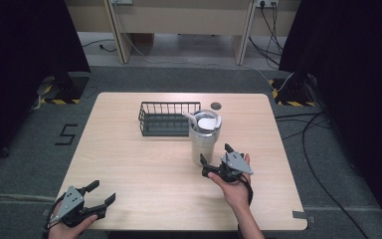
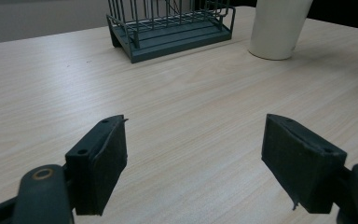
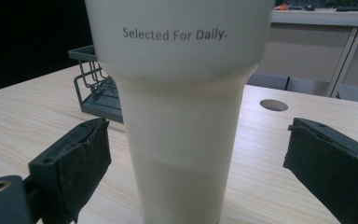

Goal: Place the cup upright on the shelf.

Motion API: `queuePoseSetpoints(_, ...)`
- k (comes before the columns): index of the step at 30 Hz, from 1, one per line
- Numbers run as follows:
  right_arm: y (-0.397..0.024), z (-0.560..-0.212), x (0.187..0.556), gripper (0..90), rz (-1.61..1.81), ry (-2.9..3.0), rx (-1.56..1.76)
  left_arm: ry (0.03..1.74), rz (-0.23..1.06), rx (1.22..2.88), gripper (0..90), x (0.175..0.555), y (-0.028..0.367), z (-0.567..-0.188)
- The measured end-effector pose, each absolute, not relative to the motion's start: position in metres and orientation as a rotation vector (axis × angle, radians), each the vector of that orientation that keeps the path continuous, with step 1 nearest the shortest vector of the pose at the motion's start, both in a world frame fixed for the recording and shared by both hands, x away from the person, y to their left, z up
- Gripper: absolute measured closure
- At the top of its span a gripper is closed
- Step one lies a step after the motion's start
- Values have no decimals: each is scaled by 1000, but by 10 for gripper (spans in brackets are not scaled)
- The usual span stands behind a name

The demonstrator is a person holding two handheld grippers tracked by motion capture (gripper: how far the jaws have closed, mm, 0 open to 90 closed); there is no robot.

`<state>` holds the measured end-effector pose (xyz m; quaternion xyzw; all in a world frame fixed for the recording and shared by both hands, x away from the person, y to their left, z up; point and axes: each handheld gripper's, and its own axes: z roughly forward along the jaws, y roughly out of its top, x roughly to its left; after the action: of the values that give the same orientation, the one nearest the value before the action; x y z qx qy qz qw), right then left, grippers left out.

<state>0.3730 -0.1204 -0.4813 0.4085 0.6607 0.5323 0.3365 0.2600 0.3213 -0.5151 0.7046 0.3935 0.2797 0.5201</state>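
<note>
A tall cream tumbler [image 1: 203,137] with a lid stands upright near the table's middle, just in front of a dark wire rack [image 1: 167,118]. In the right gripper view the tumbler [image 3: 182,116] bears the words "Selected For Daily." My right gripper [image 1: 215,158] is open just in front of the tumbler, its jaws spread wide on either side of the lower body without touching it [image 3: 193,168]. My left gripper [image 1: 102,193] is open near the table's front left corner, with bare tabletop between its jaws [image 2: 193,168]. In the left gripper view the rack [image 2: 170,28] and tumbler [image 2: 279,28] lie far ahead.
The wooden table [image 1: 139,164] has a round cable hole [image 1: 216,105] near its far edge. Cables [image 1: 308,144] trail on the grey floor to the right. Dark curtains hang at both sides, and a wooden bench stands behind.
</note>
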Motion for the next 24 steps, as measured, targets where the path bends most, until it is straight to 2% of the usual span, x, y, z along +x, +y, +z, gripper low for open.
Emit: queuePoseSetpoints(24, -89, -486, 418, 56, 1404, 1729, 1066, 939, 665, 1693, 216, 260, 321, -515)
